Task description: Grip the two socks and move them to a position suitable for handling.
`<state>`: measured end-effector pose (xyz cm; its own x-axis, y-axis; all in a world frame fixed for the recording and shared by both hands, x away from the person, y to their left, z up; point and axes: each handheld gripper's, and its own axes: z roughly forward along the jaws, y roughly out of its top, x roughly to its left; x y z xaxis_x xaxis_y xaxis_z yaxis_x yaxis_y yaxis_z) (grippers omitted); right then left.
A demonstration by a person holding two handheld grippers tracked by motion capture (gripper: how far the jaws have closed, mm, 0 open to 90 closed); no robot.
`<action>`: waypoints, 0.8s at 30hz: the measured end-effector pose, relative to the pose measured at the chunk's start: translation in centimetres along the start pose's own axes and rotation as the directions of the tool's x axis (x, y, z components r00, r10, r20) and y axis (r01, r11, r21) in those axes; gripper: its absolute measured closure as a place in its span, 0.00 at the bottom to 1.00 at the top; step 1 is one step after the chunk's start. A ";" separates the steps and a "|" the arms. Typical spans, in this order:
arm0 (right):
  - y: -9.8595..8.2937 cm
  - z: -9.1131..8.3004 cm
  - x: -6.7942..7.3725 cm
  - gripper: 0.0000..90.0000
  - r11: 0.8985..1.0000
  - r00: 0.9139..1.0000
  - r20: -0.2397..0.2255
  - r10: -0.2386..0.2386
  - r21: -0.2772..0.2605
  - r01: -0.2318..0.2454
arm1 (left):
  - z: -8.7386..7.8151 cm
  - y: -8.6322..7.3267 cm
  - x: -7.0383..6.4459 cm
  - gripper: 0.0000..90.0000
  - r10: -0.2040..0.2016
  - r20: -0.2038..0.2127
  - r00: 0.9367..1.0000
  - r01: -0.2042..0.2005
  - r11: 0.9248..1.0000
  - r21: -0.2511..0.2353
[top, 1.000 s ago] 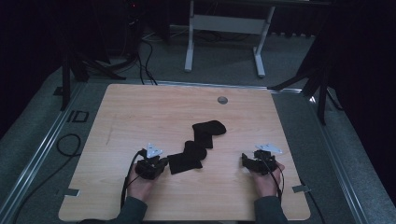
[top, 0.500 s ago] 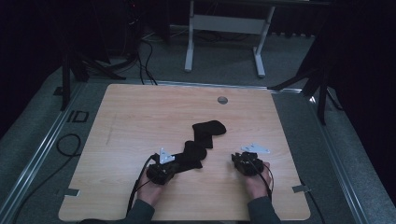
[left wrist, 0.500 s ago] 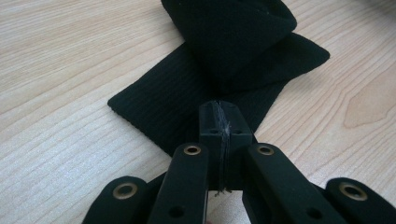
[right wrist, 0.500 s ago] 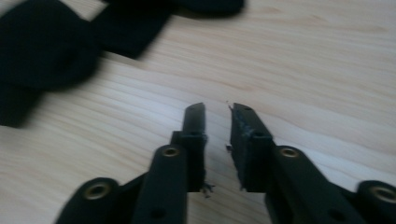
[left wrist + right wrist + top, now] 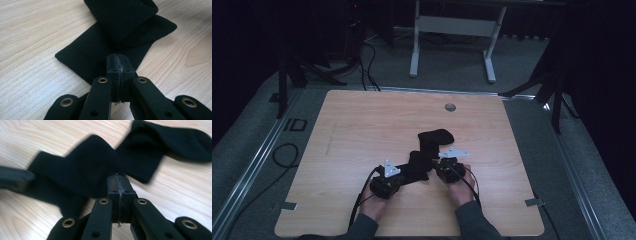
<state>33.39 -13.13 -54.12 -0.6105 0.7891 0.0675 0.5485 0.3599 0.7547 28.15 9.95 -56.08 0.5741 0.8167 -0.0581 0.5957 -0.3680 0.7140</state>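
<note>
Left gripper (image 5: 398, 176) and right gripper (image 5: 439, 166) low, close together, jaws pressed together on both; hands (image 5: 377, 202) behind, forearms from bottom.

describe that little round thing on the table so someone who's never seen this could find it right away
Start with the light wooden table and look to its far edge, the side away from the person's hands. A little right of the middle of that edge sits a small grey round disc, set alone on bare wood. It is well beyond the black socks, and is the one small, pale, circular item on the tabletop.
</note>
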 end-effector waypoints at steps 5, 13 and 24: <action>0.0 2.0 1.4 0.99 0.997 0.999 -0.014 -0.043 0.069 0.043 | 0.0 0.0 0.0 0.99 0.001 0.000 1.000 -0.001 1.000 0.000; -1.0 1.8 1.6 1.00 0.996 0.999 -0.009 -0.039 0.077 0.039 | 0.0 0.0 -0.1 0.99 0.005 -0.005 1.000 -0.005 1.000 0.000; -3.3 -0.7 1.5 1.00 0.996 0.998 -0.051 -0.021 0.080 0.025 | -0.5 -0.3 0.6 0.99 -0.011 -0.008 1.000 0.011 1.000 0.014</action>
<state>30.27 -13.54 -56.04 -0.6505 0.7547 0.0851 0.5770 0.4181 0.7016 28.01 10.81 -55.98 0.5631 0.8242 -0.0608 0.6098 -0.3647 0.7036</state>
